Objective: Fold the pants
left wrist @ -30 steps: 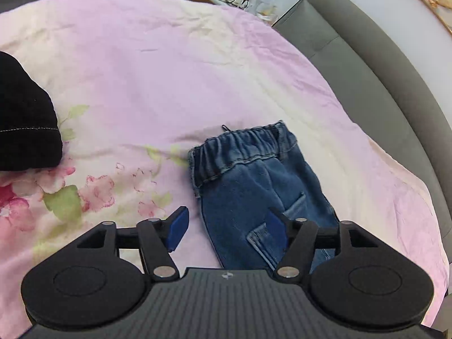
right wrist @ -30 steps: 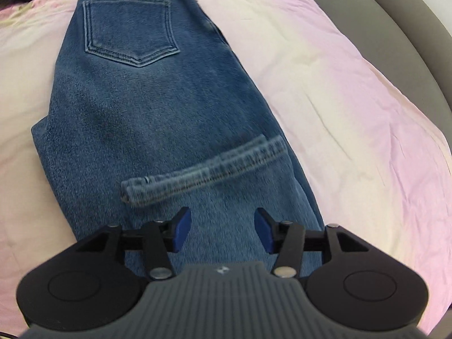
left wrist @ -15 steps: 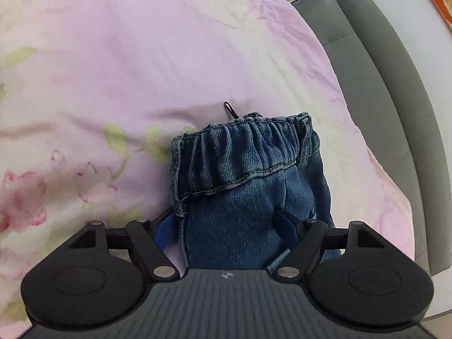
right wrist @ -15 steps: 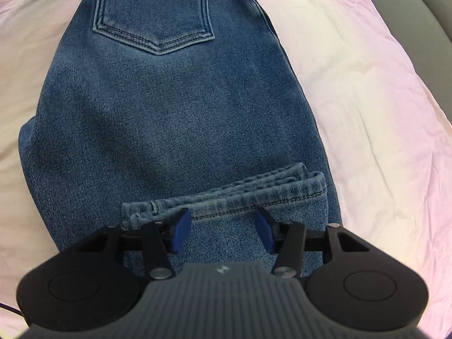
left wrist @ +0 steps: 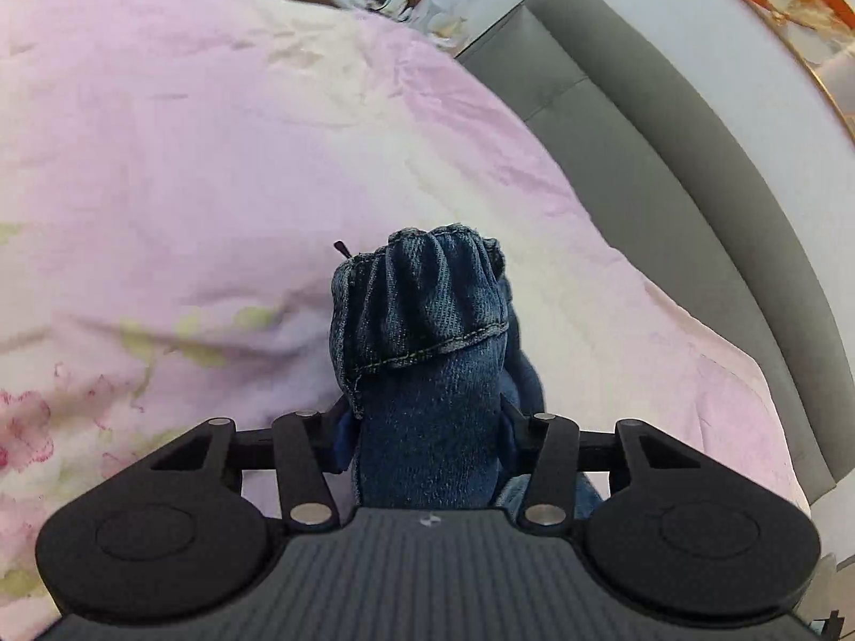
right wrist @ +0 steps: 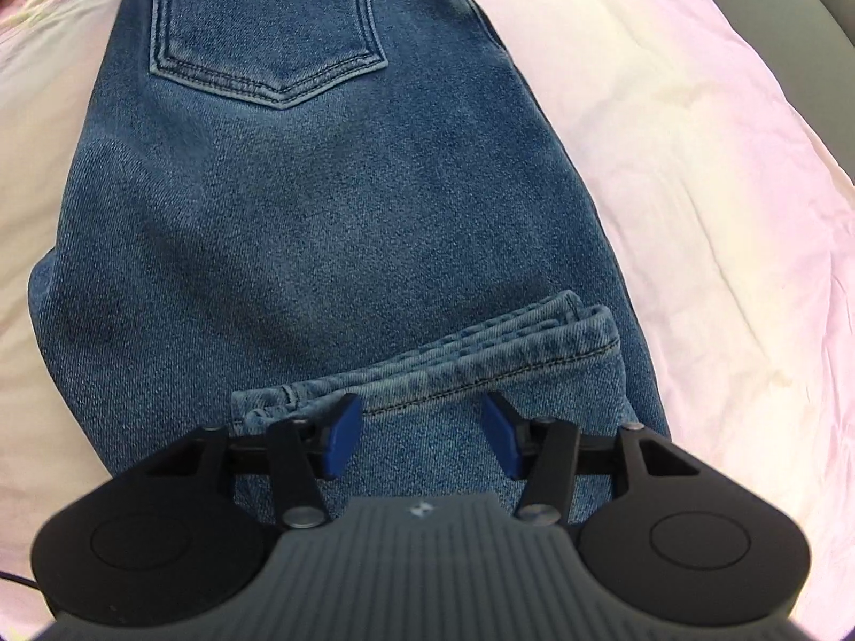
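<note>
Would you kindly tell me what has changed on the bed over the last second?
The left gripper moved onto the blue denim pants' elastic waistband, bunching it; its jaws are closing with denim between them. The right gripper moved in over the folded-back leg hems, jaws open. The pink floral bedsheet stayed put.

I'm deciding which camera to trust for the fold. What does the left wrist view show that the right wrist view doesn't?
Only the left wrist view: the bunched elastic waistband between the closing left gripper, plus the grey headboard.

Only the right wrist view: the back pocket, the leg hems folded up onto the seat, and the open right gripper over them.

Both: the jeans on the pink bedsheet.
</note>
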Motion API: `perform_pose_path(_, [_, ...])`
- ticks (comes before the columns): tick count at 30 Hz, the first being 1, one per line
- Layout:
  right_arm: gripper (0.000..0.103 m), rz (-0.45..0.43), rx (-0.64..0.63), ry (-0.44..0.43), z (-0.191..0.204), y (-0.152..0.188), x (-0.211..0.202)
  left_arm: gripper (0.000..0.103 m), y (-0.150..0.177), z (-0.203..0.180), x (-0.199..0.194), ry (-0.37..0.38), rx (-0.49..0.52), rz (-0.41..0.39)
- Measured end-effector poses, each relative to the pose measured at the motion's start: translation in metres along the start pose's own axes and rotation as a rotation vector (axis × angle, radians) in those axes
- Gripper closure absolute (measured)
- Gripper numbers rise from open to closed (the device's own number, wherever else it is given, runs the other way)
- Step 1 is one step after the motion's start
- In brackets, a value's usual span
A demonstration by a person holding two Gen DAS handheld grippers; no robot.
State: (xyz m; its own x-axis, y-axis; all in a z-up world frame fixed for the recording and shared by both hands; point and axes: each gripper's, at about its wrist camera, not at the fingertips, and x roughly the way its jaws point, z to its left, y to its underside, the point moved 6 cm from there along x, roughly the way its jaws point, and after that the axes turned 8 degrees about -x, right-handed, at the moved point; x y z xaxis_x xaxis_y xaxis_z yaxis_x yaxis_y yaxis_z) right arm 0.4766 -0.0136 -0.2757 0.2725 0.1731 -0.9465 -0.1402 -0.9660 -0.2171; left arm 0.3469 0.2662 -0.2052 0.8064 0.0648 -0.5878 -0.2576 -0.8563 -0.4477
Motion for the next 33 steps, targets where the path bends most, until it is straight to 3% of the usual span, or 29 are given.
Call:
perform_pose_path(4, [0.054,-0.020,0.015,0.048,0.003,0.009,-0.008,0.051,0.011,-0.054,-0.026,0.036,0.152,-0.050])
perform_pose_path(8, [0.054,-0.043,0.033,0.102,0.008,0.023,-0.028,0.052,0.041,-0.109,-0.052,0.089,0.346,-0.097])
perform_pose_path(16, [0.054,-0.077,0.258,0.143,-0.014,0.091,-0.082,0.053,0.175,-0.206,-0.069,0.123,0.896,-0.132])
perform_pose_path(20, [0.054,-0.066,0.391,0.127,-0.020,0.138,-0.097,0.054,0.253,-0.219,-0.051,0.117,1.157,-0.068])
perform_pose_path(25, [0.054,-0.043,0.430,0.122,-0.010,0.183,-0.098,0.055,0.349,-0.205,-0.028,0.047,1.461,0.017])
perform_pose_path(30, [0.054,-0.047,0.461,0.087,0.005,0.209,-0.096,0.050,0.384,-0.193,-0.007,-0.015,1.571,0.089])
perform_pose_path(33, [0.053,-0.062,0.464,0.076,0.012,0.216,-0.099,0.045,0.386,-0.190,-0.002,-0.005,1.602,0.109])
